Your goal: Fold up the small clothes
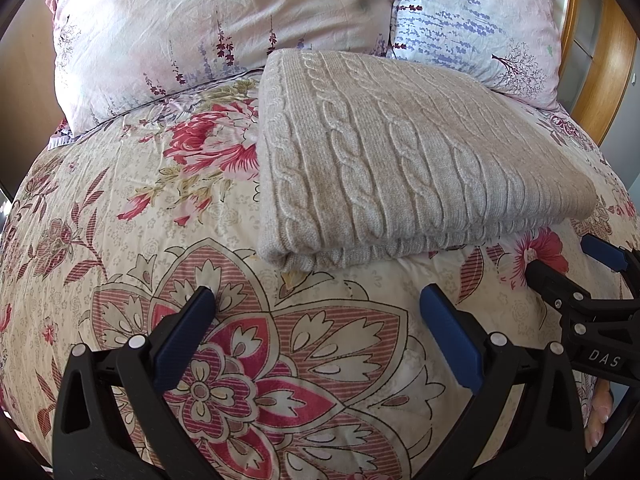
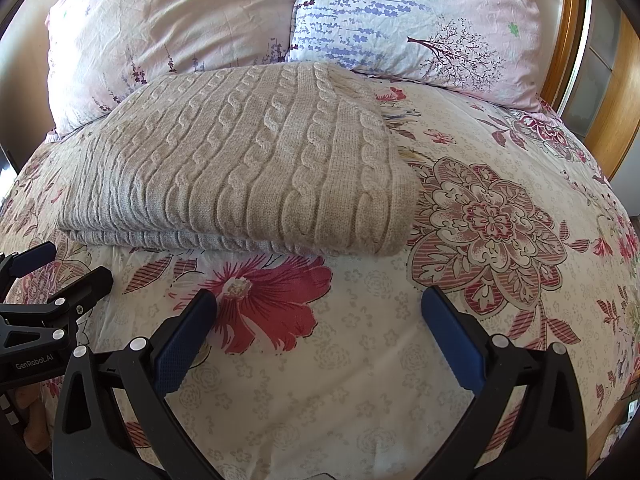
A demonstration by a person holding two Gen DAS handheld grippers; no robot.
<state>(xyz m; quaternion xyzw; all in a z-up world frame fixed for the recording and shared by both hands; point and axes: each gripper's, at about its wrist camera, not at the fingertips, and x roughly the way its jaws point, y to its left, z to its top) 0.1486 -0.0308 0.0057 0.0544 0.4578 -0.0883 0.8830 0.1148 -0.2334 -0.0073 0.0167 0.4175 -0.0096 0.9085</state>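
A beige cable-knit sweater lies folded into a thick rectangle on the floral bedspread; it also shows in the right wrist view. My left gripper is open and empty, a short way in front of the sweater's near folded edge. My right gripper is open and empty, also just in front of the near edge. The right gripper shows at the right edge of the left wrist view. The left gripper shows at the left edge of the right wrist view.
Two floral pillows lean at the head of the bed behind the sweater. A wooden bed frame curves along the right side. The bedspread stretches around the sweater.
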